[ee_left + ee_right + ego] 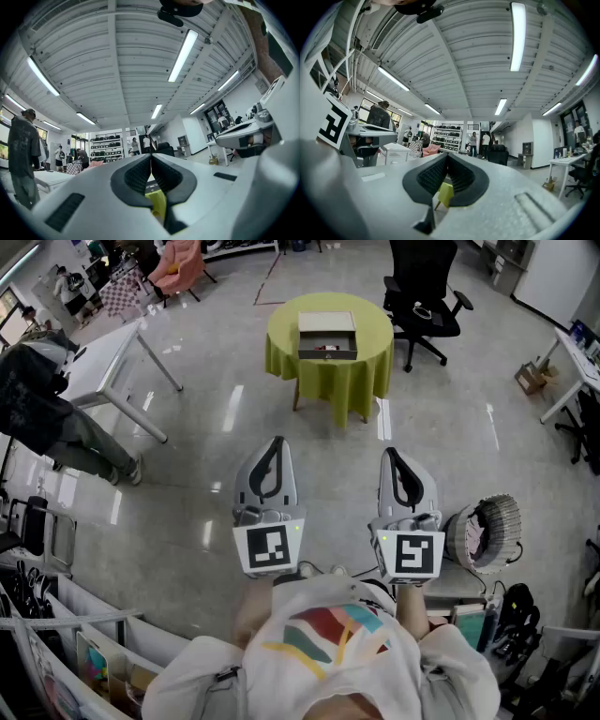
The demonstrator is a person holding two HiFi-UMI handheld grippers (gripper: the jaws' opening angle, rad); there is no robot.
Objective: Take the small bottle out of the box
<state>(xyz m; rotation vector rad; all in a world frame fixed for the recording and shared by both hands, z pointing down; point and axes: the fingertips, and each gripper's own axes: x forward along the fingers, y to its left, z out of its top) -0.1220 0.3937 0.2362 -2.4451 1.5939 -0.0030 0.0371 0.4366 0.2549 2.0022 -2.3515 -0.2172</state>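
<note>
Open floor (pixel 309 451) before round table (pixel 370 352), chair (pixel 427 296) at its right

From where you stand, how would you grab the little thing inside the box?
Likely from above, toward the near side: the box on the green table is open there, and the little thing lies in its dark part. It is too far off to show its shape, so aim for its middle.

The left tool (pixel 276 446) and the right tool (pixel 392 456) are held side by side, a little apart. Both point straight ahead, about flat, and the left one tips up a tiny bit. Each tool has its two jaws pressed together, with nothing between them.
</note>
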